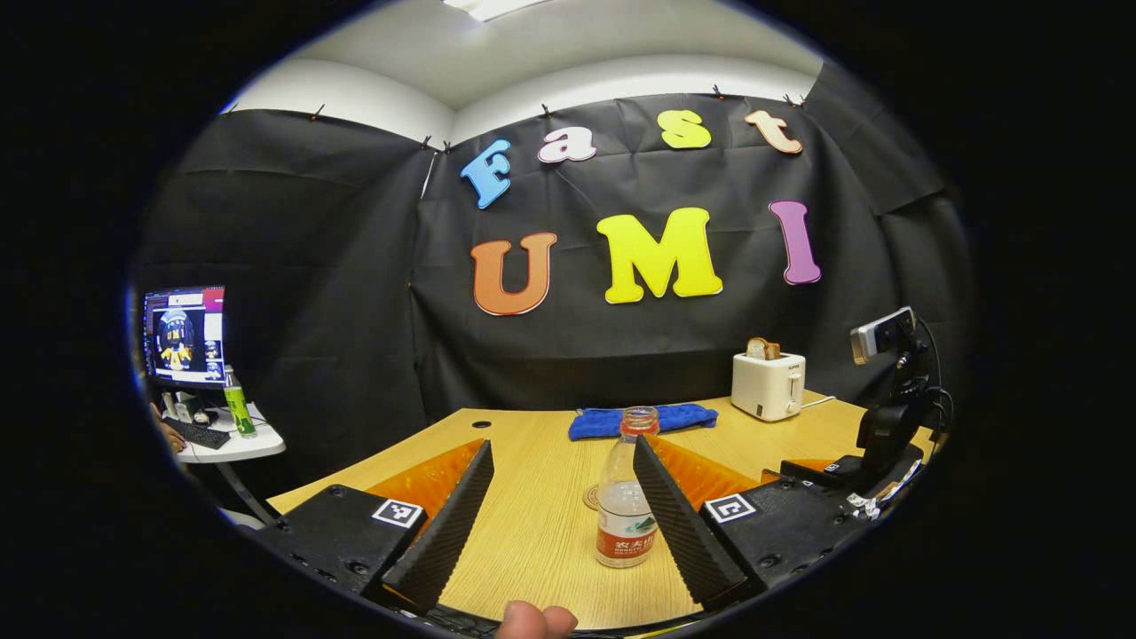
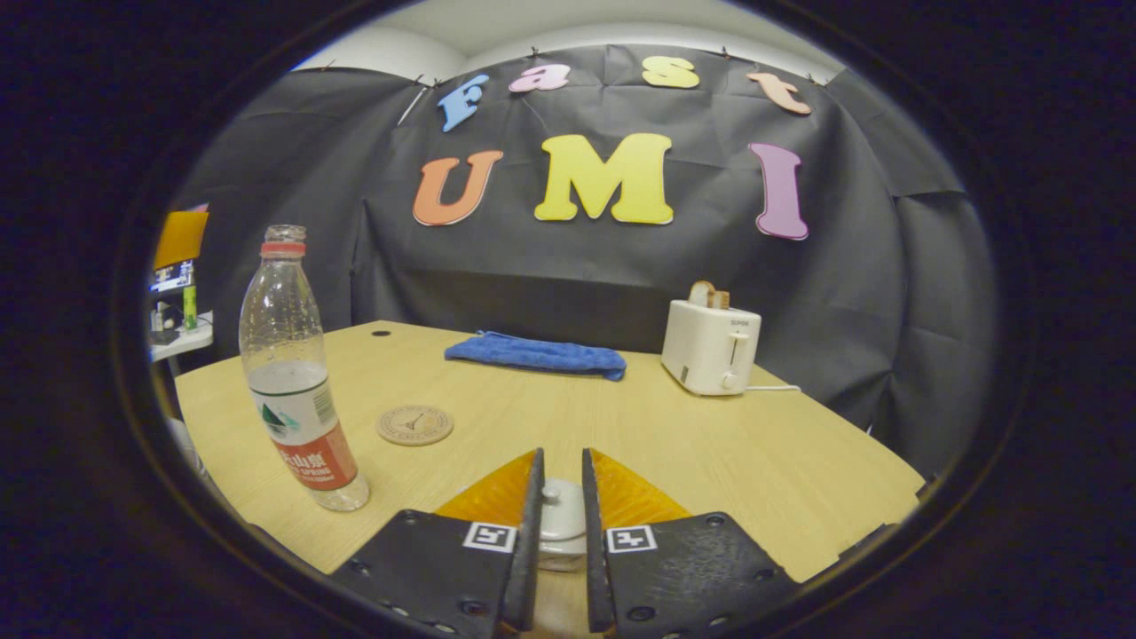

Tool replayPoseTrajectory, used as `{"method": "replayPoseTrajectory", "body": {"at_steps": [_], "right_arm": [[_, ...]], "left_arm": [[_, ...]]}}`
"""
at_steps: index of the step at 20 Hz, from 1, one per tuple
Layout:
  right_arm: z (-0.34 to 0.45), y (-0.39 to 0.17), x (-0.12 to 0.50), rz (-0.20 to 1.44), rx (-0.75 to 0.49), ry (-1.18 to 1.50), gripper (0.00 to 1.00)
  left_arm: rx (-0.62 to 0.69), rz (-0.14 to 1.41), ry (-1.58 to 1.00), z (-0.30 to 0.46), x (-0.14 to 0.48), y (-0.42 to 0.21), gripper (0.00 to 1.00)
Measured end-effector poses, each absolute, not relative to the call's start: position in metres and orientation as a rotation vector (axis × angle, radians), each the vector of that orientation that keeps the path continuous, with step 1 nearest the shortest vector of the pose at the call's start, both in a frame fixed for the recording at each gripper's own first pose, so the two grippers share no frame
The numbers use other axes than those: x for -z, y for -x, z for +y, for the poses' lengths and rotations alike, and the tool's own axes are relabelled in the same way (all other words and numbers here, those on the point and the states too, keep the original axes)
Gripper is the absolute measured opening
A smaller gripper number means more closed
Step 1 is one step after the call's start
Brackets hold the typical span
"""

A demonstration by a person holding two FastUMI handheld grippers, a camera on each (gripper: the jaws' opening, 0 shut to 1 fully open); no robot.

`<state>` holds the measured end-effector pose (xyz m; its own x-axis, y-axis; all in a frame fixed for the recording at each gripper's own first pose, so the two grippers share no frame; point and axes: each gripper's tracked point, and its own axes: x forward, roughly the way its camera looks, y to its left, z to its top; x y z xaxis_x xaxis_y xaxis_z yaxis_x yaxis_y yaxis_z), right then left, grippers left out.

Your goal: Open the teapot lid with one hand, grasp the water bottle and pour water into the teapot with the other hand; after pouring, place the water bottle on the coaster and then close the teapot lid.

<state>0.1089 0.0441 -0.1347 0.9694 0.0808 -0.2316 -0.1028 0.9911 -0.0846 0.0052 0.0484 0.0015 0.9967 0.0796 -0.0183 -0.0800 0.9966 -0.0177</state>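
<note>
The table, across the lower half of the right gripper view, looked like pale wood with a fine grain — smooth and matt. At left stood a clear, glossy plastic water bottle with a paper-like label. The blue cloth at centre looked soft and napped; the toaster, right of centre, was smooth plastic. The gripper's fingers — lower left of the left gripper view — had ribbed, matt faces.
</note>
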Motion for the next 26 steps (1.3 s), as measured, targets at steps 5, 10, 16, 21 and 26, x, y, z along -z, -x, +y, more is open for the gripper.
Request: {"method": "replayPoseTrajectory", "body": {"at_steps": [5, 10, 16, 21, 26], "right_arm": [[0.047, -0.109, 0.135, 0.247, -0.126, 0.115, 0.01], [0.048, -0.111, 0.129, 0.229, -0.151, 0.093, 0.00], [0.040, -0.104, 0.098, 0.183, -0.166, 0.072, 0.00], [0.026, -0.083, 0.084, 0.165, -0.182, 0.060, 0.00], [0.001, -0.060, 0.076, 0.149, -0.189, 0.055, 0.00]], "left_arm": [[-0.083, 0.023, 0.019, 0.052, 0.001, -0.007, 0.99], [-0.083, 0.030, 0.027, 0.053, 0.003, -0.007, 0.99], [-0.050, 0.039, 0.028, 0.043, 0.006, -0.011, 0.99], [0.011, 0.063, 0.034, 0.021, 0.016, -0.012, 0.99], [0.043, 0.096, 0.028, -0.003, 0.035, -0.006, 0.99]]}}
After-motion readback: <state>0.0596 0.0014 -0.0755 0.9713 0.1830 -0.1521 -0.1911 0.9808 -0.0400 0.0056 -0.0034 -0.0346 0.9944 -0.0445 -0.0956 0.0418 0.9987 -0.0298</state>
